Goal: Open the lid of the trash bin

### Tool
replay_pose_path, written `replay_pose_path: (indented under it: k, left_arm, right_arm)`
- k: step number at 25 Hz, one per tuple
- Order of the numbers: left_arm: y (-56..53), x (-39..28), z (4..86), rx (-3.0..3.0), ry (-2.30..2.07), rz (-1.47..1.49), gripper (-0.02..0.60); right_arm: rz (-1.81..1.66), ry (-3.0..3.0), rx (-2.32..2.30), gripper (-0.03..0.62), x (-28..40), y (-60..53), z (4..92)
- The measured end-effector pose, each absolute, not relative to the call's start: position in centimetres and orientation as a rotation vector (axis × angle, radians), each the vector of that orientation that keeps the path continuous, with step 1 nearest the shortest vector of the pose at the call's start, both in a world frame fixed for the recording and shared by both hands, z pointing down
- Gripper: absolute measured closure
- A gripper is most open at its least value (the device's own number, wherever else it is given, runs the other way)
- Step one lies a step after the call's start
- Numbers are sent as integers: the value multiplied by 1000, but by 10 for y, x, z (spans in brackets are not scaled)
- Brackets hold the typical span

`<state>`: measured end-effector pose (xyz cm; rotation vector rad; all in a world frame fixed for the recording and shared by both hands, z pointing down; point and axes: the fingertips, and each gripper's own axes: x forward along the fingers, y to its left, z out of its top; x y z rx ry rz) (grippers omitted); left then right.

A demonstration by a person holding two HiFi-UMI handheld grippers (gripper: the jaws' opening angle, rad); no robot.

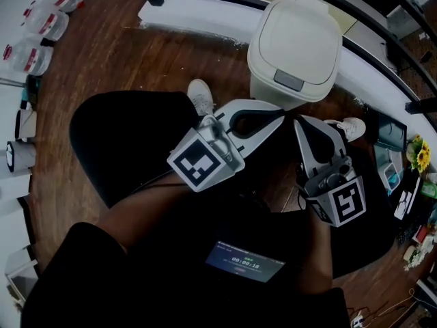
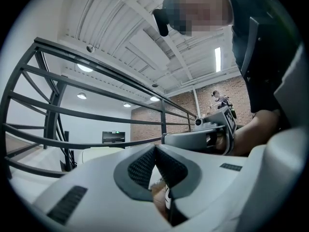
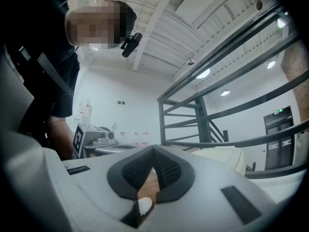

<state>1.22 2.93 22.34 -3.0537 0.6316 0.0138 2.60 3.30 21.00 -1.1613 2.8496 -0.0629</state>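
Bin [image 1: 295, 46]: lid [image 1: 297, 33] shut. Left gripper [image 1: 280, 115], right gripper [image 1: 300, 124]: fingers pressed together, empty, held short of bin. Opening is judged to require grey latch [image 1: 289, 80] being pressed.

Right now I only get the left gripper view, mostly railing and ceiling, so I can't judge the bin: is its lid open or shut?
Observer: Shut. In the head view the lid lies flat on the cream trash bin.
Operator: Where is the bin from my tools?
Observer: Just ahead of both. The left tool points at the bin's front, below the lid.
Operator: Anything on the lid to press?
Observer: There is a grey latch at the lid's near edge.
Operator: Is the right tool carrying anything?
Observer: No. The right tool is shut and empty.
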Motion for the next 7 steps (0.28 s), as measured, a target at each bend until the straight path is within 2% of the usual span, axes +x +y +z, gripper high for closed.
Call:
replay_pose_path:
  k: [7]
  left_arm:
    - [32, 13, 223, -3040, 625, 22, 545]
  right_arm:
    - [-61, 2863, -1156, 572, 23, 38, 213]
